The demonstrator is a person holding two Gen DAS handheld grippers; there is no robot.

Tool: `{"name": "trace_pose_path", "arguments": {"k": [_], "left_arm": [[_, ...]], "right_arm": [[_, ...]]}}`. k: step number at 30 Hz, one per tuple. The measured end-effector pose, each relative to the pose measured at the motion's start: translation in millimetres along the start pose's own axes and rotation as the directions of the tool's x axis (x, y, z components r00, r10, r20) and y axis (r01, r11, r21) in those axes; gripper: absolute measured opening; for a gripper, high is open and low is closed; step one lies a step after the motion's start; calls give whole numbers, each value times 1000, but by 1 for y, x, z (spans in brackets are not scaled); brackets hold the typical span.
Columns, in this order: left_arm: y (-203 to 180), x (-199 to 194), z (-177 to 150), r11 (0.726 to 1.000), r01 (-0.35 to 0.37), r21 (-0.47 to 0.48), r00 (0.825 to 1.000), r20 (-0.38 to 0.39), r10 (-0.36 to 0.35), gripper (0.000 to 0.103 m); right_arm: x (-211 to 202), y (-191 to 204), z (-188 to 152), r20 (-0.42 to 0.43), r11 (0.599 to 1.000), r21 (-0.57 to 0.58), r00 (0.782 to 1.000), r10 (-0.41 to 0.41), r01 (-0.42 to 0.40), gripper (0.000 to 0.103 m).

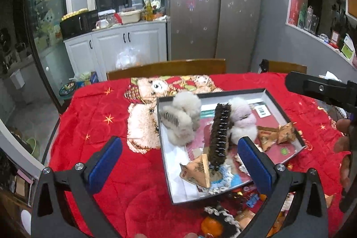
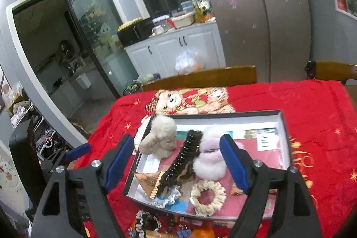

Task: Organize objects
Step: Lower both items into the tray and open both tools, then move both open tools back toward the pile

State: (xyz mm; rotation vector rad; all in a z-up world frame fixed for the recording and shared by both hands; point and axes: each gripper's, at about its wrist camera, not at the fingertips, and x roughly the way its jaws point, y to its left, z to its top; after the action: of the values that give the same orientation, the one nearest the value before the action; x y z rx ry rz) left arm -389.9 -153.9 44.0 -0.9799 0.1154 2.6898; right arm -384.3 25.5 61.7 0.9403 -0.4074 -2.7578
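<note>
Just beneath the left gripper's (image 1: 178, 162) fingers, the bottom edge of the left wrist view cuts off a heap of small things (image 1: 229, 220) lying on the red cloth (image 1: 116, 122) nearer than the box (image 1: 169, 171); a scrunchie and something orange show there, the rest is too jumbled to name. The left gripper's right finger (image 1: 256, 162) hides part of the box's contents behind it. Ahead of the right gripper (image 2: 178, 162), the label (image 2: 265, 142) print inside the box is too small to read.

Steel fridge (image 1: 214, 3), white cabinets (image 1: 125, 44), grey walls (image 1: 272, 21)
</note>
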Motion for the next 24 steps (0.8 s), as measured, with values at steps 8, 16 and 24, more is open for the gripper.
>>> {"name": "trace_pose_path", "arguments": {"k": [8, 16, 24], "left_arm": [[-8, -56, 2, 1000, 28, 0, 997, 76, -28, 103], [-21, -109, -7, 998, 59, 4, 988, 145, -59, 103], [-35, -151, -33, 997, 78, -5, 983, 167, -76, 103]], "right_arm": [[-69, -6, -1, 104, 999, 10, 994, -44, 43, 93], [-148, -21, -14, 204, 999, 47, 979, -20, 11, 93], [-252, -33, -47, 340, 993, 80, 934, -107, 85, 93]]}}
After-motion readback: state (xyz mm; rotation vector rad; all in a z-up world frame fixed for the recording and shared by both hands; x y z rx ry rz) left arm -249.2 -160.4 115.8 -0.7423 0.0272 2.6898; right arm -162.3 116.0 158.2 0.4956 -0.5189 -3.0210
